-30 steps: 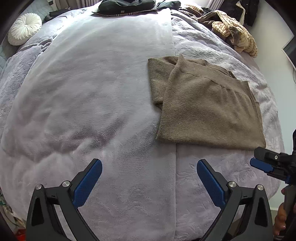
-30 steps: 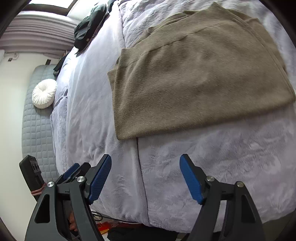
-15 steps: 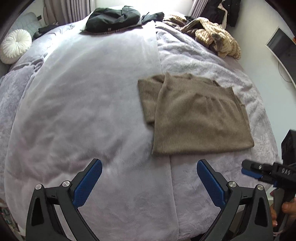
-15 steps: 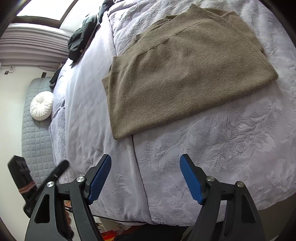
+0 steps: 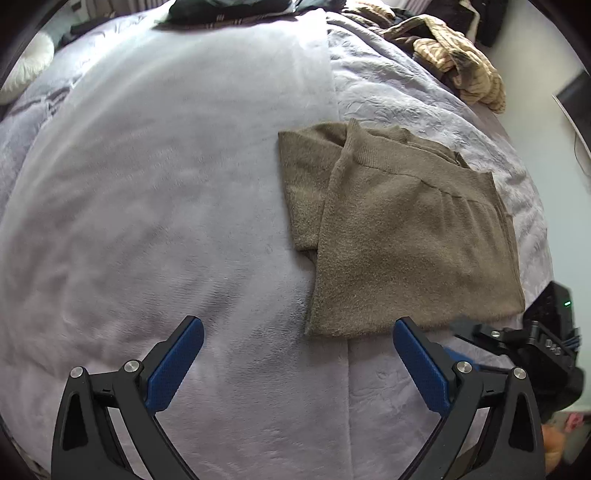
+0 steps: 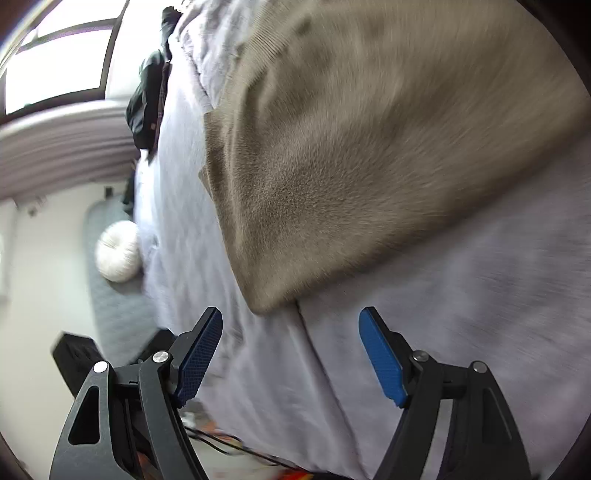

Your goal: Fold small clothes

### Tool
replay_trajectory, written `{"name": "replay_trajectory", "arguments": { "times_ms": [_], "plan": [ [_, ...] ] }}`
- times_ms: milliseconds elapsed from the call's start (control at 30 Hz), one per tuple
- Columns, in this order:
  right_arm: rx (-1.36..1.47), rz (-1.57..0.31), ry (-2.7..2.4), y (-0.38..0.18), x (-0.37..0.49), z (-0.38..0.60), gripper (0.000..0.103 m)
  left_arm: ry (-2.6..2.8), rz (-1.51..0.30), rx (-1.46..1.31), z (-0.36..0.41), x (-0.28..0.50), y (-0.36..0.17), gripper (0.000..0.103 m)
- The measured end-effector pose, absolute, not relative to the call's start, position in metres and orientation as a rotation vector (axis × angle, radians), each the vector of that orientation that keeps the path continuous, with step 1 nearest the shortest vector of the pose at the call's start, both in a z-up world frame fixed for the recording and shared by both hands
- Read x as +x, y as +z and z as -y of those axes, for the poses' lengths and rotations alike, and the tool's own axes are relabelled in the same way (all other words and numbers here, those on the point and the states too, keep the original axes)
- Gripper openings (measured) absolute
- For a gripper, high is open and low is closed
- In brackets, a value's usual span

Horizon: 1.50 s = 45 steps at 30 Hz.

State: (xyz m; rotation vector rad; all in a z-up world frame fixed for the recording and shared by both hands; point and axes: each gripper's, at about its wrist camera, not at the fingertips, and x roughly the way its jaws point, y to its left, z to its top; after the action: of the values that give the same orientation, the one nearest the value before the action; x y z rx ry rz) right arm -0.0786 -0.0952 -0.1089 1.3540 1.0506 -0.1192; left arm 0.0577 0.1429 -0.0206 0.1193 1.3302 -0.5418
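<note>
A brown knitted sweater (image 5: 399, 229) lies folded flat on the lilac bedspread (image 5: 166, 184), right of the bed's middle. It fills the upper part of the right wrist view (image 6: 369, 147), blurred. My left gripper (image 5: 297, 363) is open and empty, hovering just short of the sweater's near edge. My right gripper (image 6: 290, 352) is open and empty, close to the sweater's near left corner. The right gripper's body (image 5: 535, 343) shows at the right edge of the left wrist view.
A pile of tan and dark clothes (image 5: 458, 55) lies at the far right of the bed. A dark garment (image 5: 229, 9) lies at the far edge. A round white cushion (image 6: 118, 254) sits by the grey headboard. The bed's near edge drops off below the grippers.
Both grippers have moved in toward the sweater, which now looks larger in both views. The right wrist view is blurred from fast motion. Both stay open.
</note>
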Motion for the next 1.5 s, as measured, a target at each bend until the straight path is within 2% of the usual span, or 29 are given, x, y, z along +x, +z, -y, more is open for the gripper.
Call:
{"name": "replay_trajectory", "arguments": {
  "times_ms": [300,367,400,433,700,933,1000,1033,1067,1100,1200,1367,1500],
  "plan": [
    [1.688,-0.822,-0.047,-0.182,-0.051,0.094,0.079,-0.635,-1.445,-0.110,-0.128,0.092,-0.065,0.103],
    [1.731,-0.768,-0.025,-0.184,-0.049,0.097,0.063,-0.669,-1.485,-0.189,-0.124,0.102,-0.077,0.103],
    [1.736,-0.755,-0.012,-0.184,-0.047,0.099,0.031,-0.688,-1.505,-0.229,-0.120,0.107,-0.084,0.103],
    [1.719,-0.762,0.001,-0.181,-0.044,0.101,0.010,-0.699,-1.519,-0.254,-0.119,0.110,-0.089,0.103],
    [1.590,-0.691,0.182,-0.129,-0.029,0.119,0.009,-0.819,-1.650,-0.476,-0.088,0.143,-0.128,0.103],
    [1.506,-0.764,0.225,-0.123,-0.025,0.119,0.009,-0.928,-1.591,-0.325,-0.024,0.155,-0.109,0.102],
    [1.483,-0.815,0.220,-0.126,-0.026,0.115,0.009,-0.910,-1.578,-0.231,-0.008,0.152,-0.105,0.088],
    [1.466,-0.853,0.213,-0.128,-0.028,0.112,0.010,-0.887,-1.569,-0.132,0.001,0.148,-0.105,0.064],
    [1.449,-0.902,0.204,-0.130,-0.030,0.111,0.012,-0.860,-1.563,-0.059,0.007,0.146,-0.106,0.044],
    [1.436,-0.952,0.199,-0.131,-0.034,0.110,0.013,-0.819,-1.552,0.045,0.013,0.142,-0.108,0.039],
    [1.353,-1.086,0.187,-0.122,-0.044,0.112,0.013,-0.803,-1.516,0.081,0.014,0.138,-0.105,0.035],
    [1.094,-1.068,0.067,-0.077,-0.054,0.152,0.013,-0.783,-1.436,0.091,0.011,0.130,-0.090,0.031],
    [0.911,-1.113,-0.095,-0.090,-0.021,0.192,0.013,-0.769,-1.353,0.108,0.010,0.120,-0.073,0.031]
  ]
}}
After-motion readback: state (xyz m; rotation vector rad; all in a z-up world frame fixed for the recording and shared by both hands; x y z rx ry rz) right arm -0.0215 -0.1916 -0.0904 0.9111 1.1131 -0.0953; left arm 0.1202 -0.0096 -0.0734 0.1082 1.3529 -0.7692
